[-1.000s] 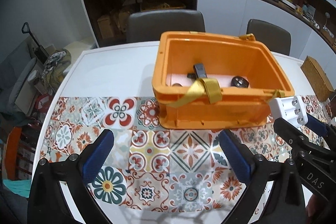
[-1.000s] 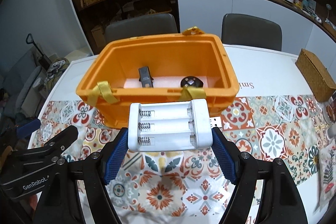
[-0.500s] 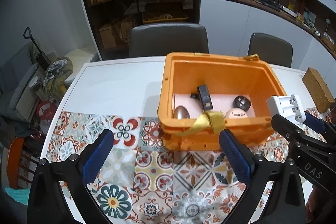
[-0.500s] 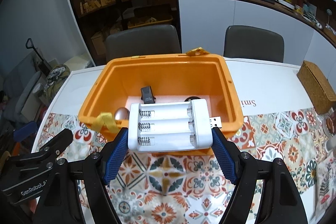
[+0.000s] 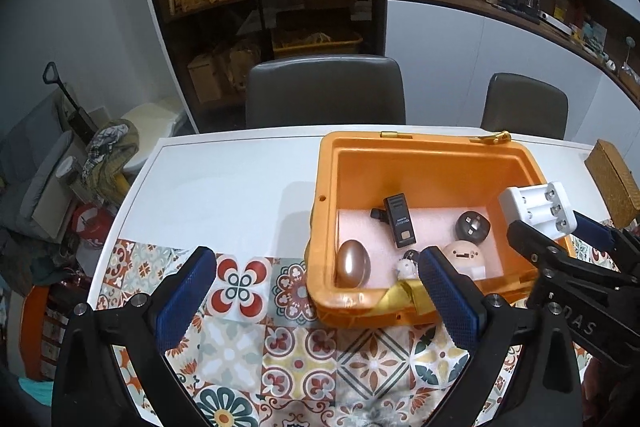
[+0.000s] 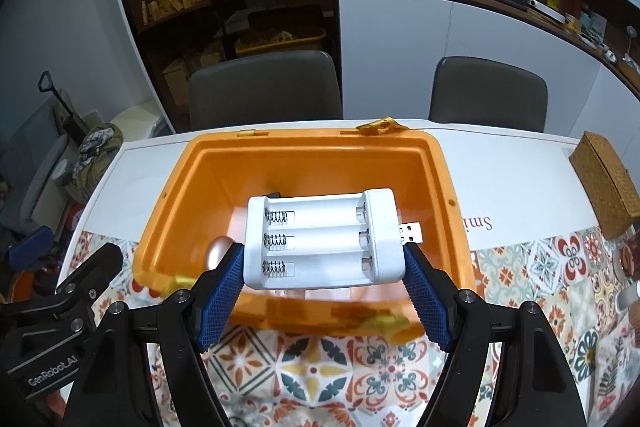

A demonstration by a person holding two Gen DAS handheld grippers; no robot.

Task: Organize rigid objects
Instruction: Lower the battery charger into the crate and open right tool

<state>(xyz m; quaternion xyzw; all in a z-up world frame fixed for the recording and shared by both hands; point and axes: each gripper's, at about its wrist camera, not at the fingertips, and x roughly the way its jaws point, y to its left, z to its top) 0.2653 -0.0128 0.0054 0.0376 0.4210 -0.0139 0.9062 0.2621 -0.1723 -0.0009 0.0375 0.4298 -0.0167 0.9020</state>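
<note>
Right claw [image 6: 323,269] pinching a white battery charger [image 6: 322,239] above the near edge of the orange bin [image 6: 448,195] on the desk [image 5: 224,179].

Best carried further in over the pink liner, then lowered before letting go. Beyond and below it: five small items. Left claw [image 5: 308,287] spread, empty, beside the bin.

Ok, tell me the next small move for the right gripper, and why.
Probably lower the right gripper a little and open it. It is shut on the white battery charger, which hangs over the orange bin; bare pink foam shows between the black clip device and round plug.
</note>
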